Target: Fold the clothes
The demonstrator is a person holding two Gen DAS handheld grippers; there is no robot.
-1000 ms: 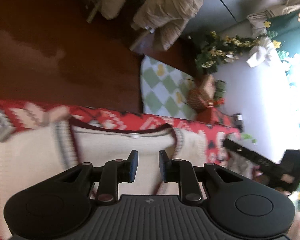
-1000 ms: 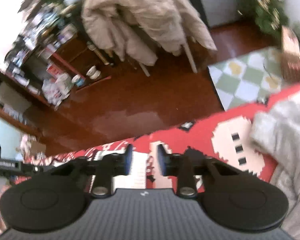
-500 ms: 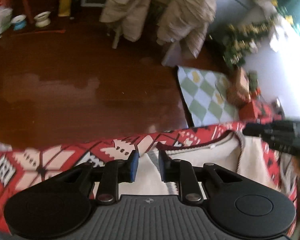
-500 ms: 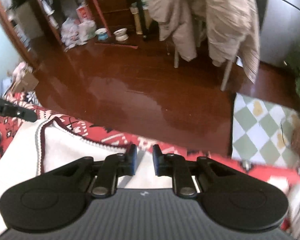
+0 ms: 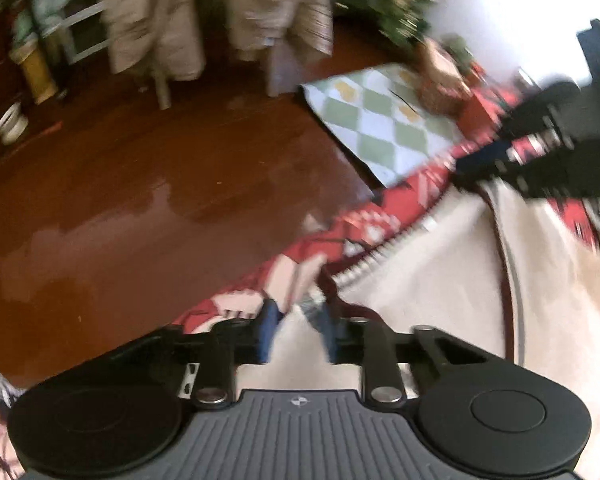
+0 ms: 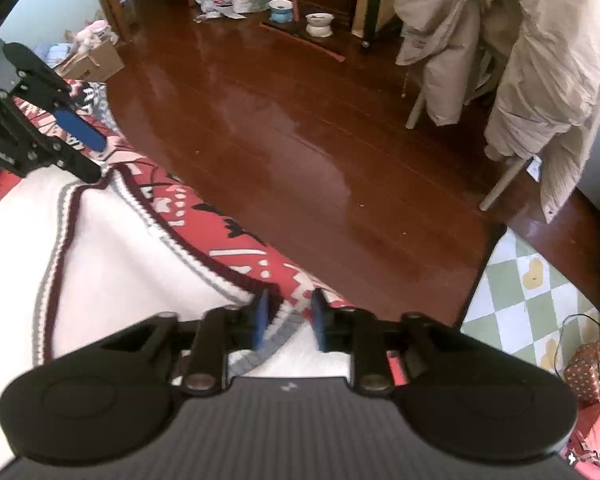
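A cream knit sweater [image 5: 440, 280] with maroon and grey trim lies flat on a red patterned blanket [image 5: 360, 224]. My left gripper [image 5: 297, 330] is open over the sweater's left corner, and the trimmed edge shows between its blue pads. In the right wrist view the same sweater [image 6: 120, 248] spreads over the blanket [image 6: 260, 256]. My right gripper [image 6: 288, 320] is open at the opposite corner, with grey trim in its gap. Each gripper shows in the other's view: the left gripper [image 6: 94, 160] at the far corner, the right gripper [image 5: 480, 168] blurred.
Beyond the blanket's edge is a glossy wooden floor [image 6: 320, 128]. A chair draped with beige coats [image 6: 520, 60] stands on it, beside a green chequered mat [image 6: 540, 304]. Pet bowls [image 6: 318, 24], bags and a cardboard box [image 6: 92, 64] are at the back. Gift boxes [image 6: 592, 368] sit at the right.
The left gripper slid from over the sweater's middle to its left corner. The right gripper moved off the bare blanket onto the opposite corner. Both finger gaps look unchanged.
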